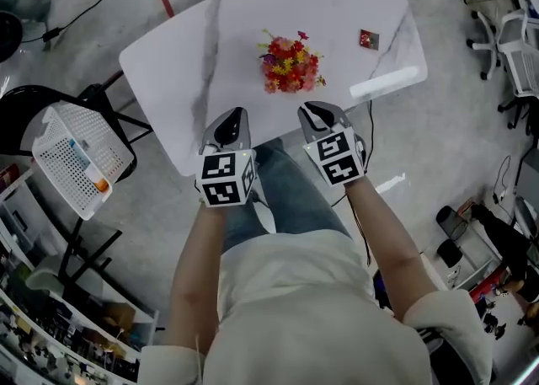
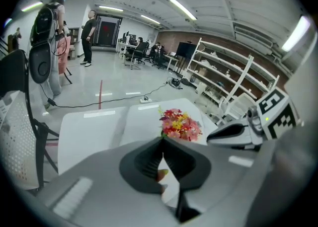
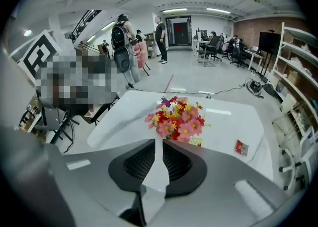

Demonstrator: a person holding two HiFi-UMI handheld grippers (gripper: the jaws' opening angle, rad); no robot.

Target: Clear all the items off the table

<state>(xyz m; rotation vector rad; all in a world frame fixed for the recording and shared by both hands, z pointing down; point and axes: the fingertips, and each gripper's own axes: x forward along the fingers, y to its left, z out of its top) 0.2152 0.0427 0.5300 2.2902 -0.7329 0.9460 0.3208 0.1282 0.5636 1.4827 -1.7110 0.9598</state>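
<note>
fingers [image 2: 144, 164] of left gripper [image 2: 162, 140] together, of right gripper [image 3: 162, 144] barely apart; both empty, before flowers [image 1: 290, 64]

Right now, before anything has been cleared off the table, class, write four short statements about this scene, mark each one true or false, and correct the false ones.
1. The flowers stand near the middle of the table. True.
2. The red packet lies in the white basket. False: it lies on the table, to the right of the flowers and apart from them.
3. The right tool is gripping the flowers. False: it has nothing between its jaws and is at the near edge of the table, short of the flowers.
4. The white basket is beside the table on the left, not on it. True.
</note>
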